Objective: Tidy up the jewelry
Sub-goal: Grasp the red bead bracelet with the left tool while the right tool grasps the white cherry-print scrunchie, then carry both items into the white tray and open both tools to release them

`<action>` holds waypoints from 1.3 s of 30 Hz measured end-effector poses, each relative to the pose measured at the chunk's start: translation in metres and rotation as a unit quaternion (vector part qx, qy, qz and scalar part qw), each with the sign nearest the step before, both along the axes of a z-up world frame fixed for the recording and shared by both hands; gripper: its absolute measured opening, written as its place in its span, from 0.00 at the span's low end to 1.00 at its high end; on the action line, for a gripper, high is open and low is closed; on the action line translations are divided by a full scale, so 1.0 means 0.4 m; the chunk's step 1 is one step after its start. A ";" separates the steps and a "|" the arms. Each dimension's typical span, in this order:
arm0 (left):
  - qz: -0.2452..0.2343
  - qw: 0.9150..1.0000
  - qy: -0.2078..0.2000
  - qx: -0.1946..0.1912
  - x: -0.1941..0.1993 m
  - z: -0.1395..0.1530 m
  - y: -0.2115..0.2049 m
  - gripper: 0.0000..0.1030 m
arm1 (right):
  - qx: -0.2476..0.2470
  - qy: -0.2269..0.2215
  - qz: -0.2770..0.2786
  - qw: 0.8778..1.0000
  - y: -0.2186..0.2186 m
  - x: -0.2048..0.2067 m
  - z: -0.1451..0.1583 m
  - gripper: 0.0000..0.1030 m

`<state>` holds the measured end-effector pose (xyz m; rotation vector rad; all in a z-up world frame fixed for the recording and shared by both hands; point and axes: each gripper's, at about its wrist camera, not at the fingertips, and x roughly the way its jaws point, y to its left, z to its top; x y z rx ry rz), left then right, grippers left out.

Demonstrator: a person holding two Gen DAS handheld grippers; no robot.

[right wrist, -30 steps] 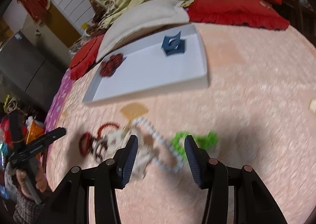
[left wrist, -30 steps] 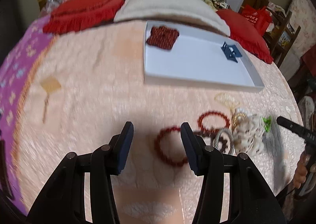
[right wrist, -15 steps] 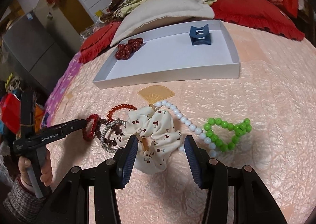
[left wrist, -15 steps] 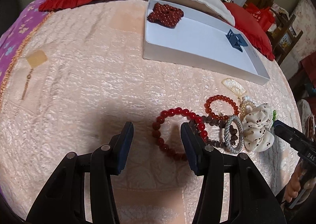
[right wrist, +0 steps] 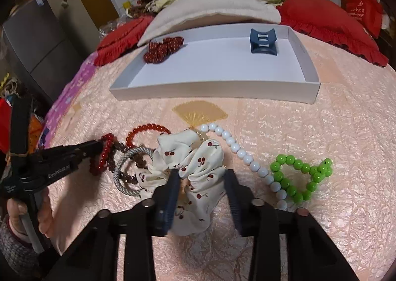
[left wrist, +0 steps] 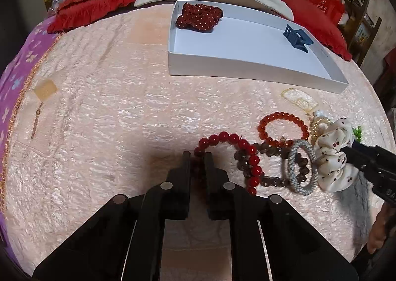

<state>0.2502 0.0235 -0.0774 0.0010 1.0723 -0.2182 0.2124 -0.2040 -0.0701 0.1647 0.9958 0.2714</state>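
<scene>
My left gripper (left wrist: 198, 154) is shut on the dark red bead bracelet (left wrist: 224, 136), which lies on the peach cloth. My right gripper (right wrist: 201, 174) straddles the cream cherry-print scrunchie (right wrist: 198, 154); its jaws are closing and the fabric fills the gap, touching both pads. The right wrist view shows the left gripper (right wrist: 99, 147) at the left, pinching the red bracelet (right wrist: 101, 164). A white tray (left wrist: 247, 68) at the back holds a dark red dotted scrunchie (left wrist: 199, 17) and a blue claw clip (left wrist: 297, 37).
Between the two grippers lie an orange-red bracelet (left wrist: 282, 116), a brown bead bracelet (left wrist: 267, 149) and a grey hair tie (left wrist: 300, 189). White beads (right wrist: 235, 147) and green beads (right wrist: 297, 169) lie to the right of the cherry scrunchie. Red cushions and a cream pillow sit behind the tray.
Both grippers came down toward the cloth. The left jaws closed on the dark red bracelet. The right jaws narrowed around the cherry scrunchie.
</scene>
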 end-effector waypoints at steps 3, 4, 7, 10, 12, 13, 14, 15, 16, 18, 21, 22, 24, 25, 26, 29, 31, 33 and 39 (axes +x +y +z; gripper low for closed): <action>0.008 1.000 0.004 -0.005 -0.006 0.008 0.005 0.08 | -0.005 0.002 0.005 1.000 0.005 -0.002 -0.002 0.15; 0.010 1.000 0.001 -0.006 -0.011 0.016 0.007 0.08 | -0.006 0.000 0.004 1.000 0.006 -0.006 0.003 0.13; 0.012 1.000 -0.015 -0.018 -0.037 0.060 0.012 0.08 | -0.003 -0.014 0.003 1.000 0.006 -0.020 0.030 0.10; 0.008 0.999 -0.039 -0.033 -0.073 0.122 0.013 0.08 | 0.001 -0.032 0.001 1.000 0.003 -0.040 0.069 0.10; 0.007 0.998 -0.053 -0.041 -0.099 0.160 0.011 0.08 | 0.006 -0.044 0.000 0.999 0.001 -0.058 0.098 0.10; 0.007 0.997 -0.057 -0.044 -0.107 0.172 0.010 0.08 | 0.007 -0.049 -0.001 0.999 -0.001 -0.067 0.109 0.10; 0.006 0.997 -0.063 -0.046 -0.124 0.190 0.009 0.08 | 0.009 -0.053 -0.001 0.999 -0.001 -0.076 0.121 0.10; 0.006 0.997 -0.067 -0.046 -0.135 0.201 0.008 0.08 | 0.009 -0.058 -0.001 0.998 -0.001 -0.086 0.132 0.10; 0.004 0.996 -0.072 -0.045 -0.150 0.216 0.005 0.08 | 0.008 -0.063 -0.001 0.998 -0.002 -0.096 0.141 0.10; 0.001 0.996 -0.080 -0.039 -0.173 0.236 -0.001 0.08 | 0.003 -0.073 0.000 0.997 0.003 -0.114 0.160 0.10; -0.002 0.995 -0.095 -0.023 -0.215 0.263 -0.009 0.08 | -0.005 -0.087 0.001 0.996 0.005 -0.146 0.187 0.10; -0.003 0.995 -0.100 -0.017 -0.230 0.271 -0.010 0.08 | -0.006 -0.091 0.001 0.996 0.005 -0.156 0.194 0.10; -0.008 0.994 -0.112 -0.009 -0.258 0.291 -0.014 0.08 | -0.007 -0.101 0.002 0.995 0.005 -0.177 0.213 0.10; -0.010 0.993 -0.117 -0.005 -0.267 0.300 -0.015 0.08 | -0.008 -0.103 0.002 0.995 0.004 -0.184 0.219 0.10; -0.013 0.992 -0.123 0.000 -0.278 0.313 -0.017 0.08 | -0.009 -0.108 0.002 0.994 0.004 -0.193 0.229 0.10; -0.018 0.991 -0.135 0.004 -0.296 0.343 -0.017 0.08 | -0.008 -0.116 0.000 0.993 -0.002 -0.207 0.248 0.10; -0.022 0.989 -0.143 0.007 -0.304 0.364 -0.017 0.08 | -0.004 -0.120 -0.001 0.993 -0.006 -0.214 0.261 0.10; -0.025 0.988 -0.154 0.015 -0.310 0.386 -0.017 0.08 | -0.003 -0.125 -0.004 0.992 -0.011 -0.217 0.274 0.10; -0.026 0.982 -0.183 0.044 -0.312 0.438 -0.026 0.08 | 0.000 -0.131 -0.008 0.991 -0.019 -0.212 0.294 0.10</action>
